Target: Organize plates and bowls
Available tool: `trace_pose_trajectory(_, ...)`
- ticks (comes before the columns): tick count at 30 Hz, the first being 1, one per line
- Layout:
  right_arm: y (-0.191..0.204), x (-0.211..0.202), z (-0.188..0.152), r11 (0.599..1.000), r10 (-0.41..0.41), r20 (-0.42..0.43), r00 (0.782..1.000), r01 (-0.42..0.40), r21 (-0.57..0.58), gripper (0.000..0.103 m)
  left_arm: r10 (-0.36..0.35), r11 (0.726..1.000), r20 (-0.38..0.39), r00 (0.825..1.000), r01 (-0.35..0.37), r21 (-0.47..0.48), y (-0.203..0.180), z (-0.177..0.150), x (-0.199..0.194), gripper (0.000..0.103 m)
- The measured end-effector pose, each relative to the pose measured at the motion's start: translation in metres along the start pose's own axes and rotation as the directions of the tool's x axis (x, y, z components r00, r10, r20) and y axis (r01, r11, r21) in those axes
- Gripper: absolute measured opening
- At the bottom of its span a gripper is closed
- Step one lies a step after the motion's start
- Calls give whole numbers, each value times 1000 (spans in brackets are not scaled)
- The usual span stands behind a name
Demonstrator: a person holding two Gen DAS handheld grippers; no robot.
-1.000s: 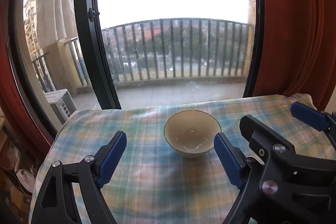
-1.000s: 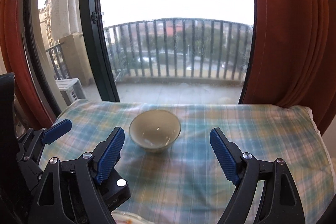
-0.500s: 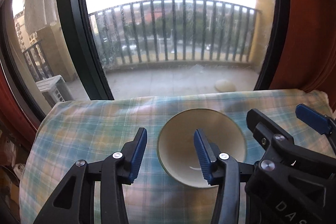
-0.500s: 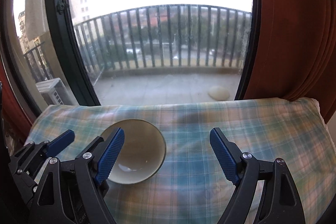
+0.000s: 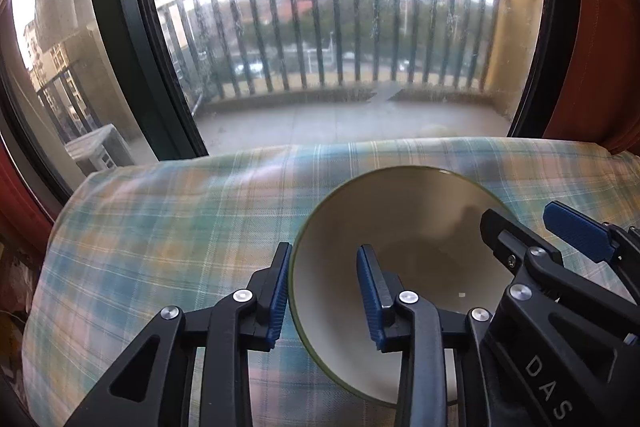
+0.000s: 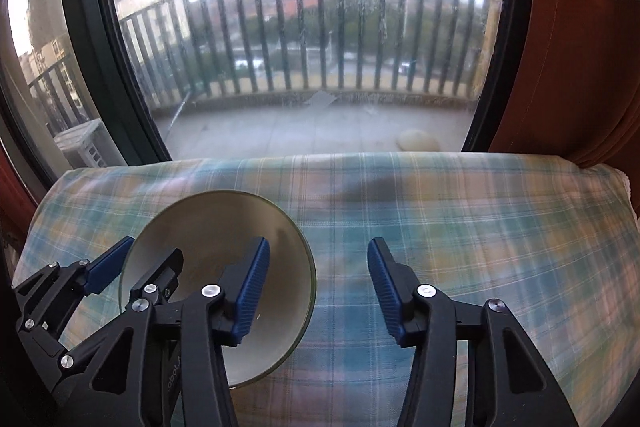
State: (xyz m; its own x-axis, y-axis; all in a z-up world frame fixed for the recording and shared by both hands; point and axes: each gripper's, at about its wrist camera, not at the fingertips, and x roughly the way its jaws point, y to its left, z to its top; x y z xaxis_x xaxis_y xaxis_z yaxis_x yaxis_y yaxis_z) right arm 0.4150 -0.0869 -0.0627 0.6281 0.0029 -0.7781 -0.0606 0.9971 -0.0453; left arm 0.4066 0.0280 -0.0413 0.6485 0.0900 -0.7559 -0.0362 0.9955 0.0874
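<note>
A cream bowl (image 5: 408, 227) with a thin green rim sits on the plaid tablecloth (image 5: 168, 227). My left gripper (image 5: 322, 291) straddles the bowl's left rim, one blue pad outside and one inside, with a gap still between the pads and the wall. My right gripper (image 6: 316, 291) is open and straddles the bowl's (image 6: 208, 227) right rim, its left finger inside the bowl and its right finger over the cloth. The left gripper also shows at the lower left of the right wrist view.
The table's far edge (image 6: 320, 159) runs along a large window with a dark frame (image 5: 140, 67). An orange-red curtain (image 6: 580, 47) hangs at the right. A balcony with railings lies beyond the glass.
Both grippers have moved forward and down onto the bowl. The left gripper's jaws have narrowed around the left rim. The right gripper's jaws have narrowed a little around the right rim.
</note>
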Motion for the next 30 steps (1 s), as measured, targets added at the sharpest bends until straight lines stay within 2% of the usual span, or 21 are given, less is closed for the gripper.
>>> trace_pose_trajectory(5,3,9,-4,1000,20,-30,999,-20,4,41,21,1000,-2,1000,-21,5,0,-2,5,25)
trace_pose_trajectory(7,4,9,-4,1000,5,-37,999,-5,0,39,22,1000,-8,1000,-22,10,-1,-3,7,25)
trace_pose_trajectory(11,9,13,-5,999,29,-56,998,-30,-13,22,21,1000,-11,1000,-21,13,-3,-5,10,24)
trace_pose_trajectory(24,12,1,-8,1000,10,-79,997,-12,-23,21,-6,1000,-48,999,5,-22,0,-12,-2,24)
trace_pose_trajectory(30,19,-21,-14,999,6,-58,998,-8,-40,21,-15,999,-25,1000,14,-34,9,-19,-25,24)
